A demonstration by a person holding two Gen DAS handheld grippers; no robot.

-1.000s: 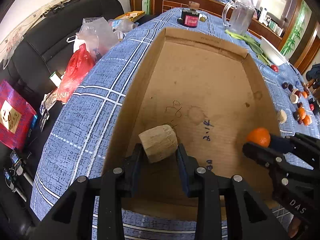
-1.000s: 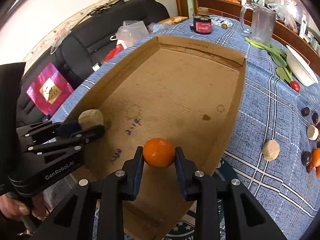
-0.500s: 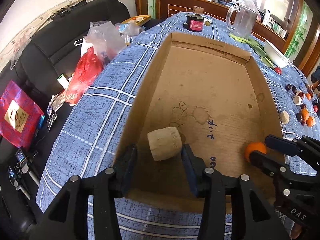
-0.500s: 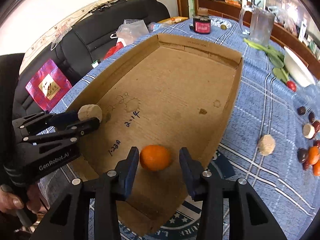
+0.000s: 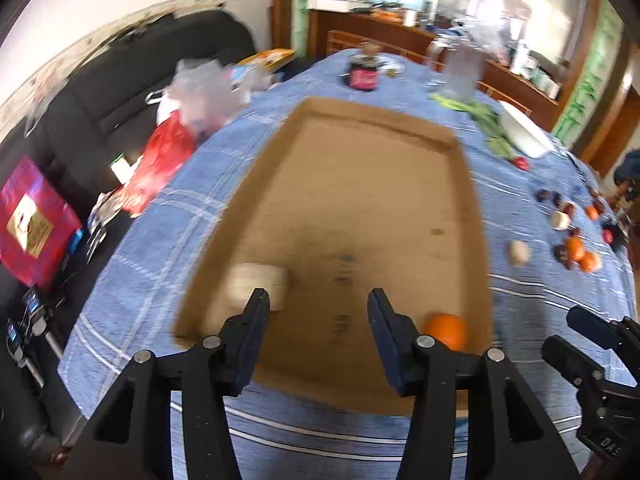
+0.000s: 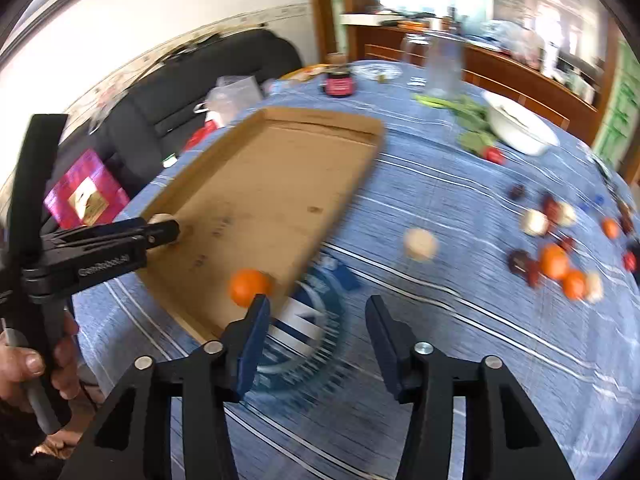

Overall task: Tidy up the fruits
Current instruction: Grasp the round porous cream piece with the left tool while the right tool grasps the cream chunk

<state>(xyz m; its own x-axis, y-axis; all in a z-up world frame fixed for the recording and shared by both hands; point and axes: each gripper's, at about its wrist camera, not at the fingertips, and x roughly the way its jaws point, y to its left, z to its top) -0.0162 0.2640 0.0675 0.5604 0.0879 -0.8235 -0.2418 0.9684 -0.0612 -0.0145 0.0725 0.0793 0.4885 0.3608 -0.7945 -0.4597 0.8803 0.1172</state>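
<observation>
Both views are blurred. The left gripper (image 5: 318,304) is seen with its jaws apart and opening; nothing is pinched between them. A pale tan cork-like piece (image 5: 259,283) is lying on the floor of the cardboard tray (image 5: 360,208), just beyond and partly behind the tip of the left finger (image 5: 256,312), outside the gap. Whether it is touched by that finger cannot be told because of the blur. An orange (image 5: 446,330) is lying in the near corner of the tray, just past the right finger (image 5: 384,316), released.

The right gripper (image 6: 316,312) is likewise released, jaws opening, with only the blue checked tablecloth (image 6: 460,352) and a blue-and-white round mat (image 6: 304,332) seen between the fingers. In this view the orange (image 6: 250,286) is sitting inside the tray (image 6: 280,184) just beyond the tip of the left finger (image 6: 256,320), not gripped. The left gripper (image 6: 164,234) is visible far to the left of the fingers, held by a hand (image 6: 36,364), with the cork-like piece (image 6: 162,220) at its tips.

Well to the right of the fingers and ahead, loose fruits (image 6: 556,260) are scattered on the cloth: oranges, dark reddish pieces, pale round pieces. One pale round piece (image 6: 420,243) is lying apart, ahead of the right finger. Further ahead a white bowl (image 6: 520,128), leafy greens (image 6: 468,120), a clear pitcher (image 6: 442,68) and a dark jar (image 6: 340,80) are seen.
</observation>
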